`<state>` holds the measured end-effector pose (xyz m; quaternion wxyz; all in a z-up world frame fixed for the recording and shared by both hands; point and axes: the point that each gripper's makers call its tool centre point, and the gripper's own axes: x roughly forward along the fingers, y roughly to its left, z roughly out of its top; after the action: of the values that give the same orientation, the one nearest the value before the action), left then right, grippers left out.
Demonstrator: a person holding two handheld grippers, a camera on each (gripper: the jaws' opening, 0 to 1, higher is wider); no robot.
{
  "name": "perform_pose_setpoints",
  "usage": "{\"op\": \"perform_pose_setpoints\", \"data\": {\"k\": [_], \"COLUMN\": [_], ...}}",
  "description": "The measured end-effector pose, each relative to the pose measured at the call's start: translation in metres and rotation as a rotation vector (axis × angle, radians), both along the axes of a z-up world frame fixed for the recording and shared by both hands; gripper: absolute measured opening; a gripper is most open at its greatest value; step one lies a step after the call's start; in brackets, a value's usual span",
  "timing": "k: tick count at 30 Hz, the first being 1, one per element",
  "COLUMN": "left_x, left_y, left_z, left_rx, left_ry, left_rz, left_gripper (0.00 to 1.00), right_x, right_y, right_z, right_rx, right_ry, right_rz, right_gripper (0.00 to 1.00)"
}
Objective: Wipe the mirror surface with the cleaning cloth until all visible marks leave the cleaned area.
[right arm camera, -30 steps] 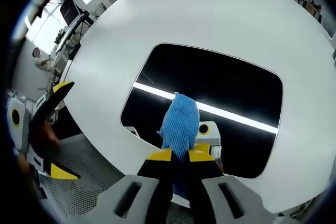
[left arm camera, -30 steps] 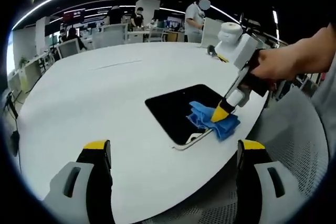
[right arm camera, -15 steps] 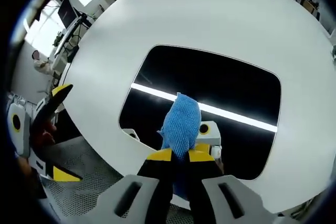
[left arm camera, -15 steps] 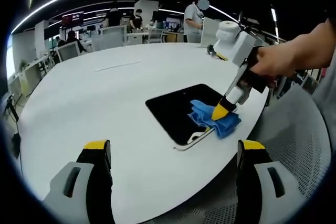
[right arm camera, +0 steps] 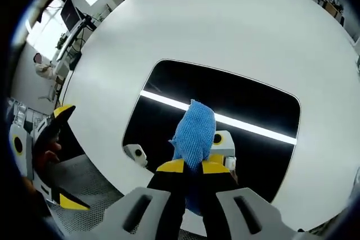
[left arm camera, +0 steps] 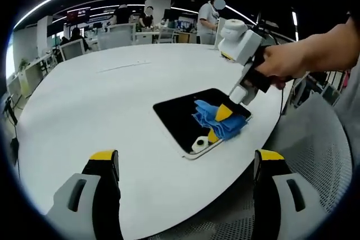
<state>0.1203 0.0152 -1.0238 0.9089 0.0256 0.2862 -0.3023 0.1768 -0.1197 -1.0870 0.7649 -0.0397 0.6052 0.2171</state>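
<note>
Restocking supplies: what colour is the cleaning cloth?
Blue; the cleaning cloth, clamped in the right hand-held gripper, shows best in the right gripper view.

No legible text, labels or signs

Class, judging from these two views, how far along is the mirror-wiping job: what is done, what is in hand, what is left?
Done: the right gripper has the blue cloth clamped and set on the mirror. In hand: wiping near the mirror's near edge, seen also in the left gripper view. Left: the rest of the glass; marks cannot be made out on it. The left gripper is open, off the mirror.
</note>
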Motion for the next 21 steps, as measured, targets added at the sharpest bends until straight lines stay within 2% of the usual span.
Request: {"op": "perform_pose_setpoints", "data": {"k": [10, 17, 18, 20, 21], "left_x": [-0.001, -0.001, -0.001, 0.0, 0.0], "left_y": [0.0, 0.0, 0.0, -0.001, -0.001], "left_z": [-0.004, -0.003, -0.003, -0.003, -0.003], "left_rx": [0.013, 0.012, 0.011, 0.009, 0.009], "left_ry": [0.018, 0.011, 0.013, 0.011, 0.01], "left_rz": [-0.004, -0.008, -0.007, -0.009, -0.012], "left_gripper": [0.99, 0.99, 0.99, 0.99, 0.99], "right_x": [0.028, 0.029, 0.032, 0.034, 0.038], "right_y": [0.002, 0.001, 0.001, 0.0, 0.001], "right_z": [-0.006, -0.001, -0.001, -0.002, -0.002], "right_rx": [-0.008, -0.024, -0.029, -0.03, -0.033], "right_ry": [0.003, 0.001, -0.016, 0.001, -0.013], "right_rz": [-0.004, 0.001, 0.01, 0.001, 0.012], "right_gripper": [0.03, 0.03, 0.03, 0.03, 0.03]}}
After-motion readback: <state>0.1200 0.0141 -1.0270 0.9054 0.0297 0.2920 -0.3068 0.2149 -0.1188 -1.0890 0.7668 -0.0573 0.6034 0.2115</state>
